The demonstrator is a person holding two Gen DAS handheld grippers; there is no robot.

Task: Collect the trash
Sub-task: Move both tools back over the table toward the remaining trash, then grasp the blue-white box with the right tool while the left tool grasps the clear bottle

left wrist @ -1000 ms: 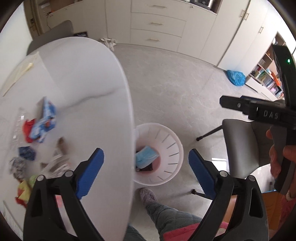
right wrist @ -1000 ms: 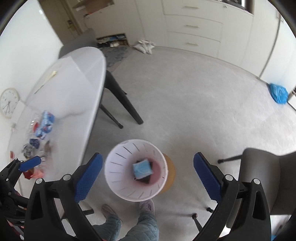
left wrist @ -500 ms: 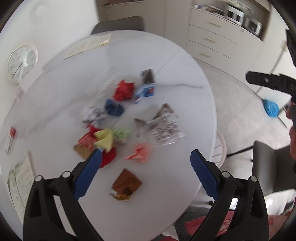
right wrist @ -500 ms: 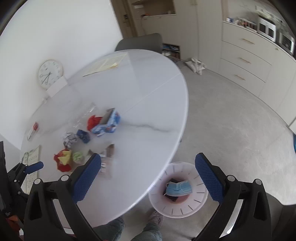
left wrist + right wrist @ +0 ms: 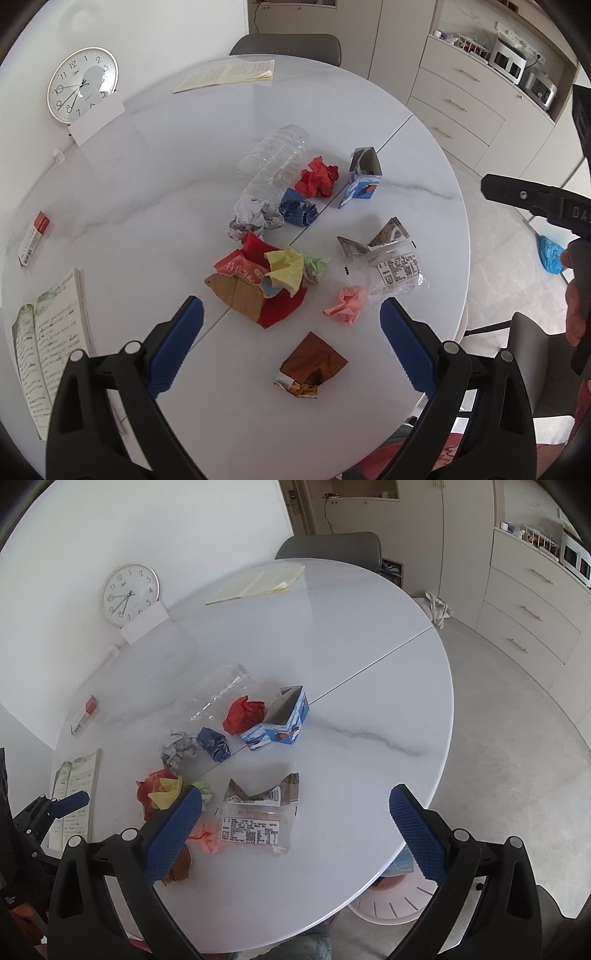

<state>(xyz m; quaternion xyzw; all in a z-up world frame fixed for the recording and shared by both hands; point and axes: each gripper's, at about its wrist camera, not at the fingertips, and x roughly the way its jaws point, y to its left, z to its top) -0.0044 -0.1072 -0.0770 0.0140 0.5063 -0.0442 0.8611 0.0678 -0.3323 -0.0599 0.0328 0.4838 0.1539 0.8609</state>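
Note:
Trash lies scattered on the round white table [image 5: 155, 192]: a brown snack wrapper [image 5: 312, 363], a pink paper ball [image 5: 347, 304], a clear printed bag [image 5: 391, 258], a red and yellow pile [image 5: 273, 277], a blue carton [image 5: 362, 177], a red paper ball [image 5: 319, 177] and a crushed clear bottle [image 5: 273, 158]. My left gripper [image 5: 291, 347] is open and empty above the brown wrapper. My right gripper [image 5: 295, 830] is open and empty over the clear bag [image 5: 255, 819]. The pale pink trash bin [image 5: 395, 901] peeks out under the table's near edge.
A wall clock [image 5: 83, 88], a white card, an open booklet [image 5: 48, 332] and a small red and white box [image 5: 35, 238] sit at the table's left. A yellow paper pad [image 5: 225, 74] lies at the back. Grey chairs stand behind and to the right.
Both grippers have swung up from over the bin on the floor to over the table's trash. Both stayed open and empty.

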